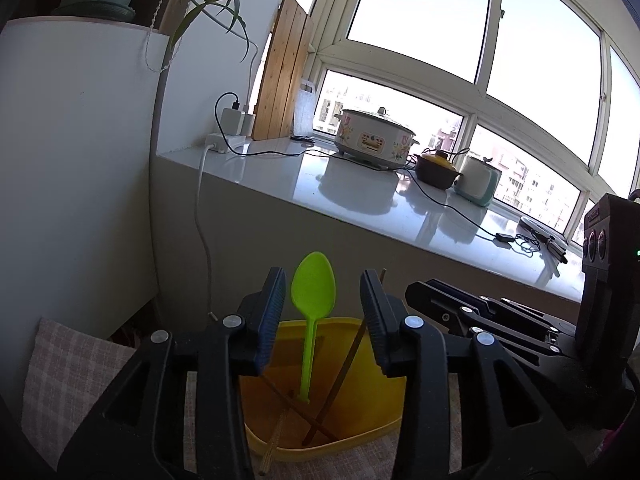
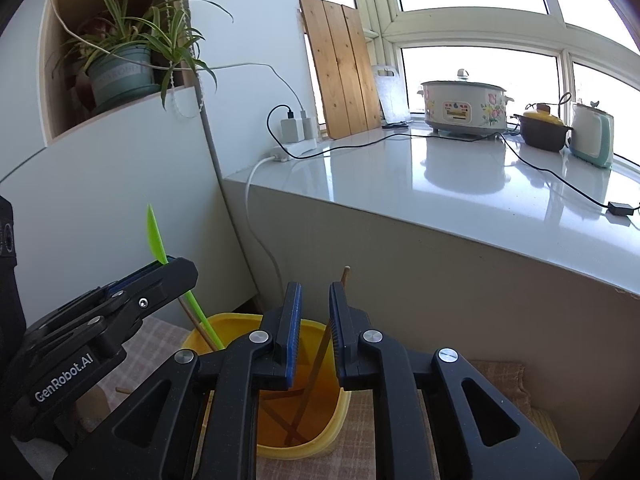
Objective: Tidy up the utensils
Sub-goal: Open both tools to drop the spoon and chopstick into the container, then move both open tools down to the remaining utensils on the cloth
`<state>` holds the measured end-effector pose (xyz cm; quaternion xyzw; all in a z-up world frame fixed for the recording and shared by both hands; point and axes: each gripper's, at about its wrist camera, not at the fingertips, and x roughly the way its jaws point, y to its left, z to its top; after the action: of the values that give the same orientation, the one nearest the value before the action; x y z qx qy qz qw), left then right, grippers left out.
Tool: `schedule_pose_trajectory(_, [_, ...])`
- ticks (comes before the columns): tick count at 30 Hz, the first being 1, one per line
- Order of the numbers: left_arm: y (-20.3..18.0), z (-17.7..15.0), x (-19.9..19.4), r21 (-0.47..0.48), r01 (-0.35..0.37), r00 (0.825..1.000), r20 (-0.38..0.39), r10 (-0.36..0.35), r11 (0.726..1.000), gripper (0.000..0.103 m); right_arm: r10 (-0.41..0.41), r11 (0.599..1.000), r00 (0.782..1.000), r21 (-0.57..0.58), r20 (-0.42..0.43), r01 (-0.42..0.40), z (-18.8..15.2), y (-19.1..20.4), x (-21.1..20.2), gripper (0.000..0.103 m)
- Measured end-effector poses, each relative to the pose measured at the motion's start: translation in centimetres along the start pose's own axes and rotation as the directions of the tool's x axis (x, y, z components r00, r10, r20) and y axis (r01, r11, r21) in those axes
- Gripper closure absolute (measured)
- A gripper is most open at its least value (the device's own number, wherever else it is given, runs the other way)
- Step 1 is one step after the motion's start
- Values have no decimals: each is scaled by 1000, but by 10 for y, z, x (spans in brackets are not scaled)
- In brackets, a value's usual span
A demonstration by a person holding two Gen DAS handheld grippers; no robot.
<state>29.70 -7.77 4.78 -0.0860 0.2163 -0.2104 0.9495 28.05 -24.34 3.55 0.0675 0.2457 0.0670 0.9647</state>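
the left tongs (image 1: 322, 312) are seen spread wide above a yellow container (image 1: 372, 436), with the green spoon (image 1: 312, 292) standing between the blue pads, untouched by either one; its bowl points up and its handle end rests on the container floor. the right tongs (image 2: 314, 334) are held with only a narrow gap between the pads, nothing being pinched, and a wooden chopstick (image 2: 316, 364) is seen leaning up just behind the right-hand pad; whether it is touched cannot be told. inside the container, thin brown chopsticks (image 1: 316, 424) are crossed on the bottom, and one lighter stick (image 1: 274, 440) is propped over the near rim. in the right wrist view the left gripper body is seen at the left edge, and the white lettering "genrobot.ai" (image 2: 64, 378) can be read on it. the container is set on a checked cloth (image 1: 72, 364). beyond it, a white bench (image 2: 460, 184) is found under the window, carrying a floral cooker (image 2: 464, 110) with a red and yellow label too small to read, a brown pot with a yellow lid (image 2: 544, 128), a white and teal kettle (image 2: 592, 136), a power strip with chargers (image 2: 296, 136) and black cables. a wooden board (image 2: 340, 68) is leaned in the corner, and a potted plant (image 2: 120, 68) with faint, unreadable writing on its pot is kept in a shelf recess.
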Motion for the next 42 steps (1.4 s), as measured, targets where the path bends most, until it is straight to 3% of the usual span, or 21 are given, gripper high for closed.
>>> schedule_pose_trajectory(2, [-1, -1, -5, 1, -5, 1000, 8, 5, 1000, 59, -2, 1000, 1000, 3, 2, 2, -1, -1, -4, 81])
schedule_pose_trajectory(13, [5, -9, -62, 35, -22, 999, 33, 21, 999, 59, 15, 1000, 999, -21, -40, -16, -25, 7, -36, 81])
schedule_pose_trajectory(15, [11, -14, -73, 42, -29, 999, 30, 28, 999, 59, 29, 999, 998, -31, -57, -31, -33, 9, -41, 77])
schedule_pose_trajectory(20, [31, -34, -94, 47, -32, 999, -32, 33, 998, 59, 23, 998, 997, -59, -78, -27, -58, 16, -52, 59])
schedule_pose_trajectory(23, [41, -51, -103, 63, -43, 994, -95, 49, 997, 59, 44, 998, 995, -49, -91, -49, -69, 17, -57, 58])
schedule_pose_trajectory(26, [50, -71, -109, 64, -45, 985, -163, 55, 997, 59, 76, 996, 989, -42, -128, -82, -79, 20, -60, 50])
schedule_pose_trajectory(33, [68, -113, -110, 34, -43, 954, -295, 52, 998, 59, 155, 981, 953, -72, -259, -179, -113, 39, -63, 50])
schedule_pose_trajectory(39, [76, -135, -95, -32, -5, 913, -407, -9, 999, 71, 259, 963, 884, 31, -390, -268, -145, 45, -50, 50])
schedule_pose_trajectory(42, [78, -143, -84, -72, 23, 887, -459, -53, 997, 72, 288, 955, 855, 63, -431, -289, -157, 50, -42, 52])
